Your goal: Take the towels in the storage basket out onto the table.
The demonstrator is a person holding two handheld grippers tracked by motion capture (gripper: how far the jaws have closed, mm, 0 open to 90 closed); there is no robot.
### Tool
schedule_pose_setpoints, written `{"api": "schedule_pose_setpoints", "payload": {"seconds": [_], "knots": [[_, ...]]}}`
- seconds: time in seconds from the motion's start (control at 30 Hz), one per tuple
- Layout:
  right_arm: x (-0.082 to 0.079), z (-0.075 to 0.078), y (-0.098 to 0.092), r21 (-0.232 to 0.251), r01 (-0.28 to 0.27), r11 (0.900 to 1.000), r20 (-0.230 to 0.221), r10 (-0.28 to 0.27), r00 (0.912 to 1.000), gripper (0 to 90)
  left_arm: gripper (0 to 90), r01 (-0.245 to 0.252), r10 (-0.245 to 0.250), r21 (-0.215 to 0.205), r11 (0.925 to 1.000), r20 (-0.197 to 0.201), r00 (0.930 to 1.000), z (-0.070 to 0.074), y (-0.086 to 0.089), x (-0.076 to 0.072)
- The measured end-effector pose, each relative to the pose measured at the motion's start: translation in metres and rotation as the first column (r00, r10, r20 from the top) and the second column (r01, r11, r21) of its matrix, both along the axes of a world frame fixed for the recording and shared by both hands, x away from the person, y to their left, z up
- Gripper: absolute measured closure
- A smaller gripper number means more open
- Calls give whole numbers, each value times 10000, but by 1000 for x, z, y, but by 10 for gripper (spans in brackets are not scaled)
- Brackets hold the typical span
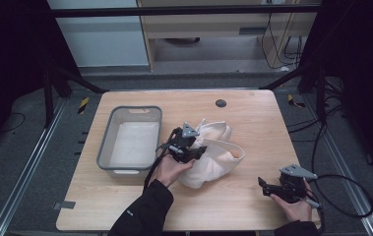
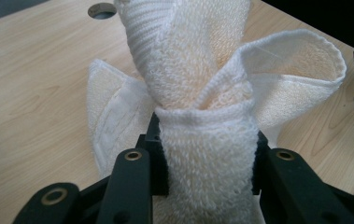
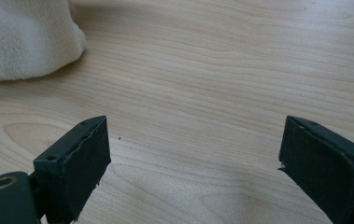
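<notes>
A cream towel (image 1: 212, 156) lies bunched in a loose heap near the middle of the wooden table (image 1: 253, 118), a little toward the near edge and just right of a grey plastic bin (image 1: 106, 142) that stands by the left edge. The left gripper (image 1: 194, 153) sits at the heap's left side, held by the person's left hand (image 1: 170, 170), whose dark sleeve (image 1: 144, 211) comes in over the near edge. In the left gripper view its two black jaws are pinched tight on a thick fold of the terry cloth (image 2: 207, 158), the pads pressing both sides of the bundle; above the grip the fabric twists up into a knot-like gather, with one hemmed flap fanning out to the right and another lying flat on the wood at the left. A round cable hole (image 2: 102, 9) shows in the tabletop beyond the cloth, toward the far edge. The right gripper (image 1: 264, 185) rests low near the near right corner, well apart from the towel, in the person's right hand (image 1: 295, 206), with its cable looping off past the right edge. In the right gripper view (image 3: 193, 158) its jaws stand wide apart with only bare wood grain between them, and a corner of the towel (image 3: 25, 42) lies farther off at the upper left.
</notes>
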State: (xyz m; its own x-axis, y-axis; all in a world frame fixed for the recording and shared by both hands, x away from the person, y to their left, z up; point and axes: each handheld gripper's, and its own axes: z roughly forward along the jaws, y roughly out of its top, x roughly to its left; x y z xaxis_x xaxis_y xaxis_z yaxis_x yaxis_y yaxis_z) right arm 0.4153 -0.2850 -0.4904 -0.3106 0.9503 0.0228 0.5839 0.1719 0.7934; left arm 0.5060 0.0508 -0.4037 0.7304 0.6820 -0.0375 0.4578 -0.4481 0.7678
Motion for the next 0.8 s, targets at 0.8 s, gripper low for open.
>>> {"api": "schedule_pose_setpoints", "payload": {"seconds": [0.8], "knots": [[0,-1,1,-27,-10,10000,-70,10,10000,86,430,27,-27,40,10000,-119,9999,-21,12,-1]]}}
